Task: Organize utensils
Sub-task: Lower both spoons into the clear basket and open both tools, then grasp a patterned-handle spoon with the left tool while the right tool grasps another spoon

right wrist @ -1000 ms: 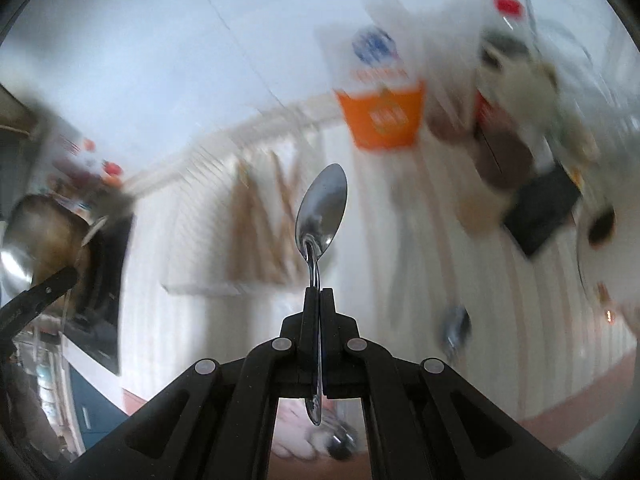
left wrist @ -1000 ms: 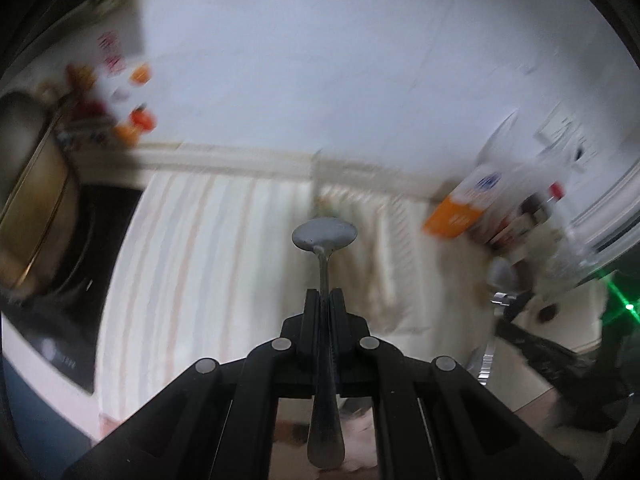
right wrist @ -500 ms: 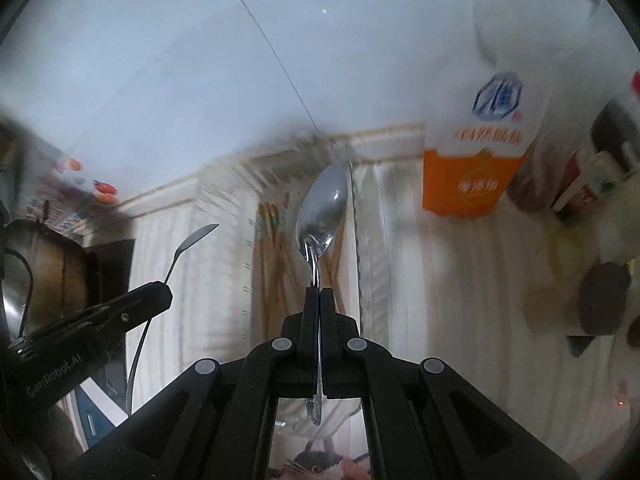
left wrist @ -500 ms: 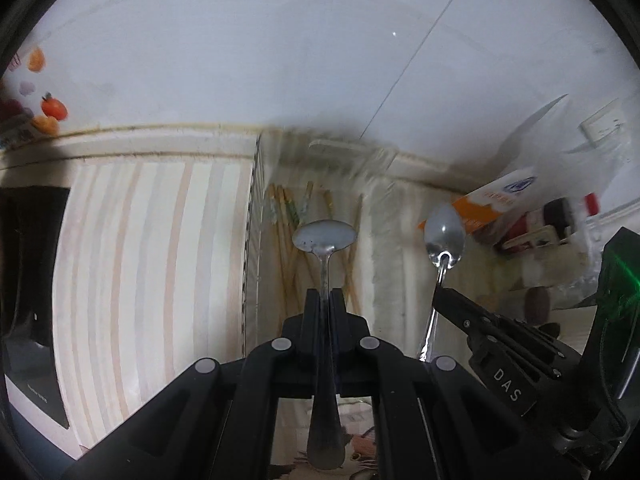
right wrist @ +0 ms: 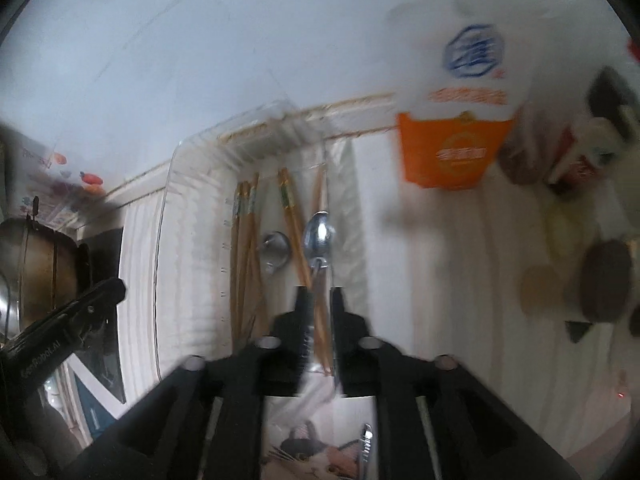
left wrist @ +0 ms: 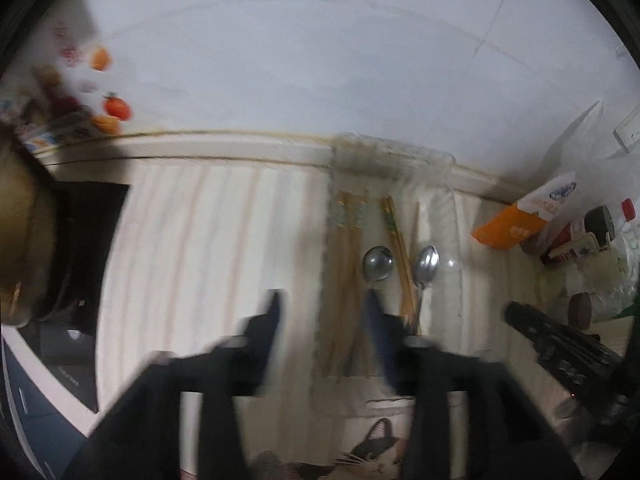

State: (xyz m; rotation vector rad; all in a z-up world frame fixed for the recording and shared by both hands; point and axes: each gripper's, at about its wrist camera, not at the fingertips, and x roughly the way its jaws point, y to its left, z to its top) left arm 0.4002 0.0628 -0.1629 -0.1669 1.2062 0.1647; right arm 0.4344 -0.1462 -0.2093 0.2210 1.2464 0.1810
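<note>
A clear plastic tray (left wrist: pixel 448 184) lies on the striped counter against the wall. It holds several wooden chopsticks (left wrist: pixel 348 240), a round spoon (left wrist: pixel 377 263) and an oval spoon (left wrist: pixel 426 266). My left gripper (left wrist: pixel 322 306) is open and empty just in front of the tray. In the right wrist view the same tray (right wrist: pixel 176 184) shows the round spoon (right wrist: pixel 275 252) and the oval spoon (right wrist: pixel 319 238). My right gripper (right wrist: pixel 320 300) is open, its fingers on either side of the oval spoon's handle.
An orange and white carton (right wrist: pixel 456 136) stands right of the tray, with jars and bottles (left wrist: pixel 580 232) beyond it. A brass pot (left wrist: pixel 20 236) sits on a black cooktop at the left. A cat-print mug (right wrist: pixel 316 440) is below the grippers.
Both grippers have opened and let go of their spoons, which now lie in the tray among the chopsticks. Both grippers have come down closer to the tray.
</note>
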